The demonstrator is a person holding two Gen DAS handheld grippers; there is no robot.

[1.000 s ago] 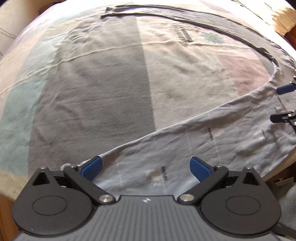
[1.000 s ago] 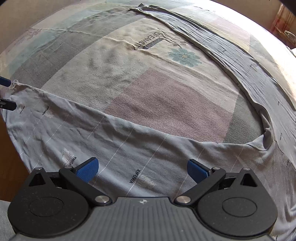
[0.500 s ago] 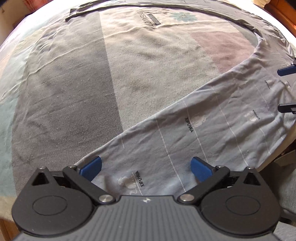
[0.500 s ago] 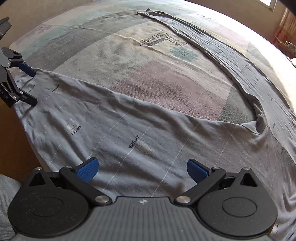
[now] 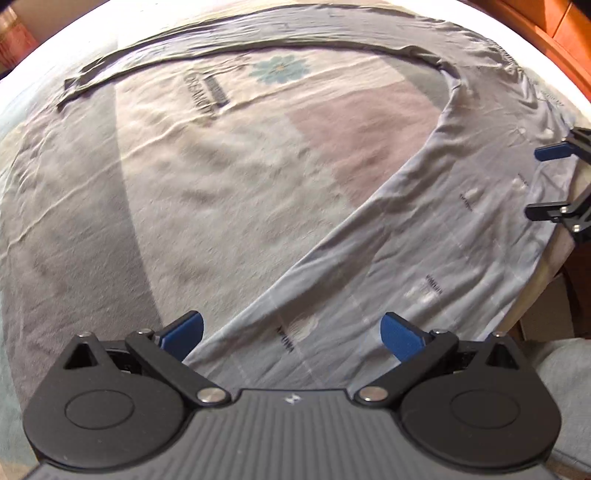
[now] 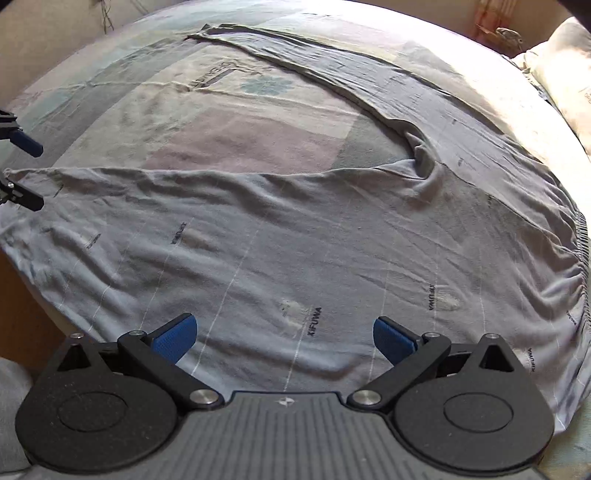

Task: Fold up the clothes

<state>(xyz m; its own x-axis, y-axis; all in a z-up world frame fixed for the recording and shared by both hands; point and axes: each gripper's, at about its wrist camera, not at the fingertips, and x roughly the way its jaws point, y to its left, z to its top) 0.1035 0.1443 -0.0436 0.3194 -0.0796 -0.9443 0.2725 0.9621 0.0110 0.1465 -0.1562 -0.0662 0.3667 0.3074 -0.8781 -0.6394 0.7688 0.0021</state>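
Note:
A pair of light grey-blue trousers (image 6: 295, 236) with thin white stripes and small dark logos lies spread flat on a bed. One leg runs along the near edge (image 5: 424, 251), the other stretches across the far side (image 5: 258, 40). The elastic waistband (image 6: 580, 258) is at the right in the right wrist view. My left gripper (image 5: 291, 330) is open and empty over the near leg's end. My right gripper (image 6: 284, 336) is open and empty over the near leg. Each gripper shows at the edge of the other's view: the right one (image 5: 554, 182), the left one (image 6: 26, 173).
The bed cover (image 5: 221, 166) has grey, pink and pale blocks with a flower print. A pillow (image 6: 565, 74) lies at the far right. A wooden bed frame (image 5: 546, 33) runs along the edge. Grey fabric (image 5: 554, 354) shows below the near edge.
Both grippers stayed open and swung over the near trouser leg; the left view turned left to right across the bed, and the right view turned toward the waistband.

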